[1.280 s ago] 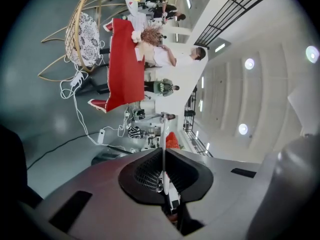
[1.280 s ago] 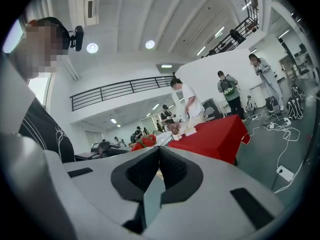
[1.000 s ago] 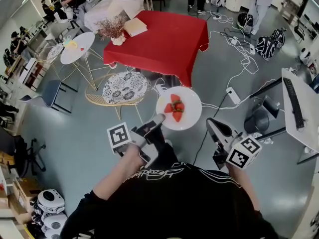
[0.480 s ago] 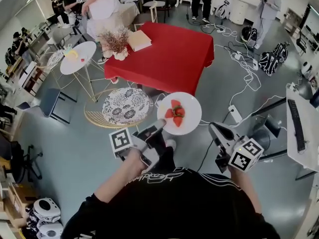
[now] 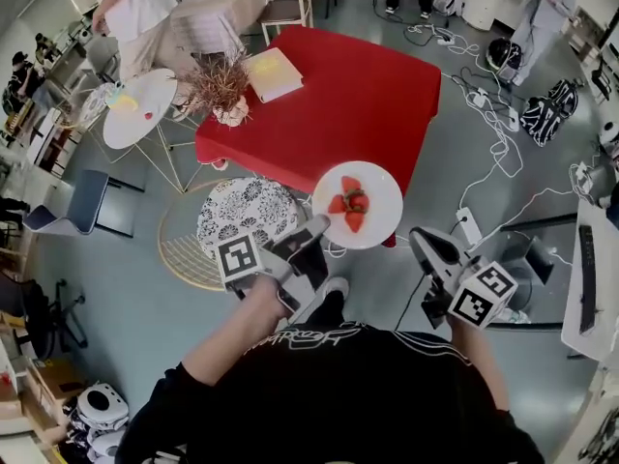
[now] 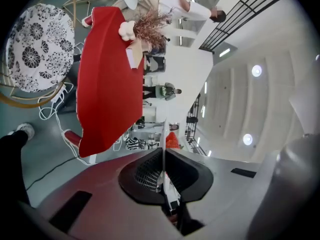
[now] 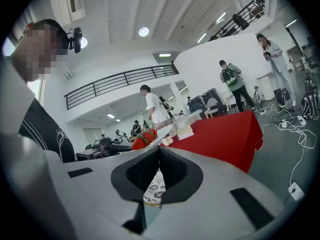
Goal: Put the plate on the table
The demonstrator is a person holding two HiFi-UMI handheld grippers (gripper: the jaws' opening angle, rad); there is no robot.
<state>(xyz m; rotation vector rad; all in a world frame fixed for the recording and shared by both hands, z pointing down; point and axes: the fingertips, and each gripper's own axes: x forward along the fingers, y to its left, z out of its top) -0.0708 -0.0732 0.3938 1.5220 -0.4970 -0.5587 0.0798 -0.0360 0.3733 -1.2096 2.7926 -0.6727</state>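
My left gripper (image 5: 315, 228) is pinched narrow on the rim of the white plate (image 5: 380, 222), gripping it at the plate's 7 o'clock edge. Strawberries (image 5: 349, 204) sit in the plate's middle. I hold the plate in the air, level, at the near edge of the red table (image 5: 329, 85), which lies at my 12 o'clock. My right gripper (image 5: 427, 247), at the plate's 4 o'clock, has its jaws together on nothing.

My shirt (image 5: 334, 380): black, short sleeves, white writing and lines near the neck.
My left claw (image 5: 317, 226): grey shell, black bumpy inside.
My right claw (image 5: 423, 237): same grey and black.
My cubes (image 5: 238, 257): white, black square marks.
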